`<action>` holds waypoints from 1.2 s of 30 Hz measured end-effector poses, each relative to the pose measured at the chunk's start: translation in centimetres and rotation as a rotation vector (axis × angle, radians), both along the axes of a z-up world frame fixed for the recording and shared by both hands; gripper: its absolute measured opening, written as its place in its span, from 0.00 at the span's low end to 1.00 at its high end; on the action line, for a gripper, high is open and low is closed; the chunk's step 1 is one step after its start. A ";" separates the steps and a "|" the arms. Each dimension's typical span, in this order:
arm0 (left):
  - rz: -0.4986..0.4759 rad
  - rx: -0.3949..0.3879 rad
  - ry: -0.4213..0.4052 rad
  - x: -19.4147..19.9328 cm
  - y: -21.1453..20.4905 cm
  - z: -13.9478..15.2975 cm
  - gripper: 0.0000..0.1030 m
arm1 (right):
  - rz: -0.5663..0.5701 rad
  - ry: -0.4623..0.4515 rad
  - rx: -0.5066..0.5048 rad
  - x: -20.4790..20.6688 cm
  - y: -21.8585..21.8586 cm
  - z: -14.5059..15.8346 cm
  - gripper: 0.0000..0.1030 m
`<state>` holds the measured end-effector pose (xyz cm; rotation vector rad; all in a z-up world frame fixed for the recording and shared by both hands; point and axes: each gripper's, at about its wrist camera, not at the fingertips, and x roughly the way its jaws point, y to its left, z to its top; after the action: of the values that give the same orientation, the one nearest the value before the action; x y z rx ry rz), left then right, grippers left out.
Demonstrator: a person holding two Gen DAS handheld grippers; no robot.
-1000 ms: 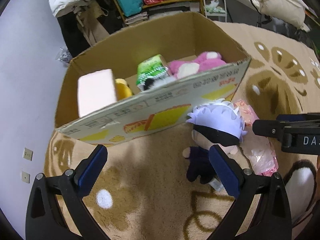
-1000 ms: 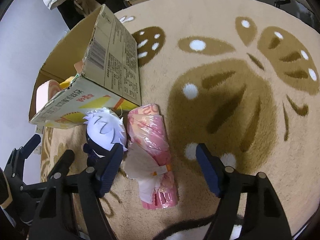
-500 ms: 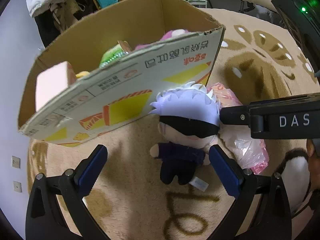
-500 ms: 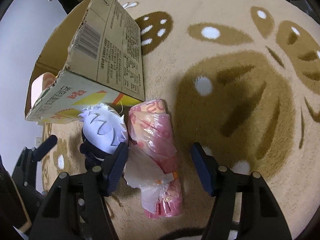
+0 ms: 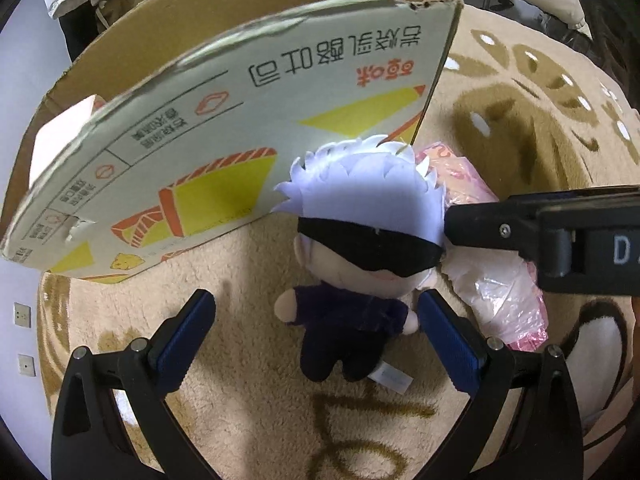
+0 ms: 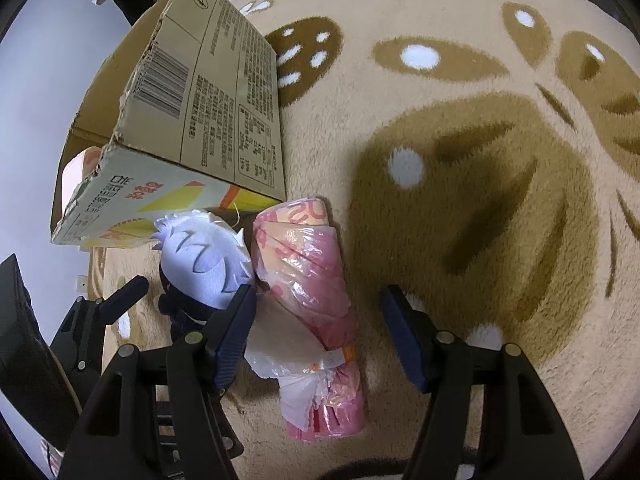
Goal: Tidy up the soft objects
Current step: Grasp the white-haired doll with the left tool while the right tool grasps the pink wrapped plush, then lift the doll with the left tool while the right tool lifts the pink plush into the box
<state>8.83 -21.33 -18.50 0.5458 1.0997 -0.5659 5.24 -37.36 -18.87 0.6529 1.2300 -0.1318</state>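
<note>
- Two soft items lie side by side on the rug [image 6: 460, 92], just in front of the cardboard box [image 5: 248, 120]: a plush doll [image 5: 360, 256] on the left and a pink bagged bundle [image 6: 308, 292] touching it on the right.
- The doll's white hair sits against the box's printed front wall; bare rug lies open to the left of the doll and widely to the right of the bundle.
- Left gripper [image 5: 316, 334]: jaws wide, nothing held. The right pad is just beside the doll's arm; the left pad stands over bare rug, well apart from it.
- Right gripper [image 6: 316, 336]: jaws have just been narrowing, with the bundle between them; the pads straddle it, and contact cannot be confirmed.
- Compared with one second ago, both grippers are lower and closer to their items, and the box interior has dropped from the left view.
- Left view only: the doll's black blindfold, dark body and sewn tag.
- Right view only: the box's side wall with barcode, and the bundle's full length.
</note>
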 end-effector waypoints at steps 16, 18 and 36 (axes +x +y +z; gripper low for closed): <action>-0.010 -0.080 0.086 -0.3 0.3 -0.2 0.60 | 0.039 0.014 0.011 -0.4 1.7 -0.4 0.59; -0.016 -0.084 0.093 -0.5 0.2 -0.4 0.55 | 0.042 0.018 0.002 -0.3 1.9 -0.5 0.58; 0.067 -0.095 0.062 -1.1 2.0 1.0 0.34 | 0.041 -0.055 -0.043 -0.5 4.2 0.5 0.21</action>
<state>7.70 -19.31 -17.47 0.4098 1.1393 -0.5767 4.72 -33.17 -18.40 0.5900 1.1841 -0.1047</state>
